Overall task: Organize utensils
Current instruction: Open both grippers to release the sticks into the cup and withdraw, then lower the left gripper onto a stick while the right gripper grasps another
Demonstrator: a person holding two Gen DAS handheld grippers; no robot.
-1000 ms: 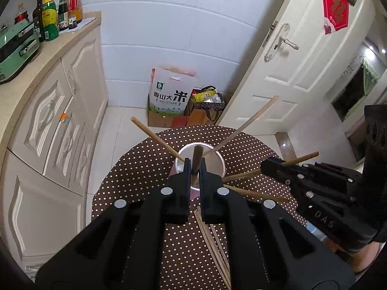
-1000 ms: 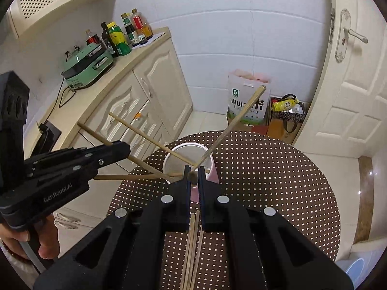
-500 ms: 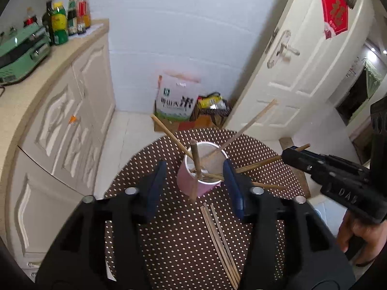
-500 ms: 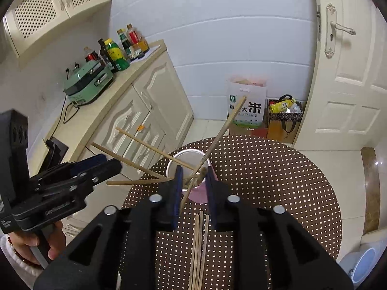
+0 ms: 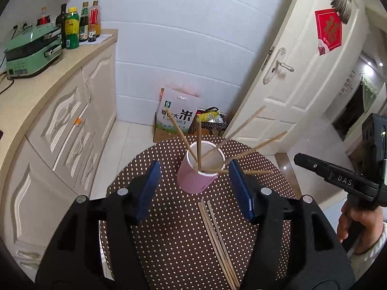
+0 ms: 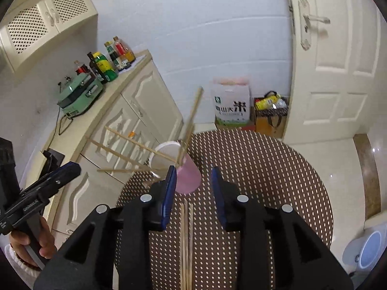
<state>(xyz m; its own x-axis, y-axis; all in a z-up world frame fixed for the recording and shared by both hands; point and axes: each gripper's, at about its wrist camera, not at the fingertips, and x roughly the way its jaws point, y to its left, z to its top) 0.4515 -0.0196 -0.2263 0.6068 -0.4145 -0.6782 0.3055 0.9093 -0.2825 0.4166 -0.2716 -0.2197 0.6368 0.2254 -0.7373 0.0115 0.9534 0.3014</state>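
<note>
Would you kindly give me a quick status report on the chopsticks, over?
Left gripper and right gripper open, empty. Five chopsticks in pink cup; more chopsticks loose on dotted table. Nothing blocking.

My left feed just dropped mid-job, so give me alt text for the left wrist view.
The left tongs are open and empty, straddling a pink cup holding five chopsticks fanned out. The cup stands on a brown polka-dot round table, where a few more chopsticks lie loose. The right tongs show at the right edge.
</note>
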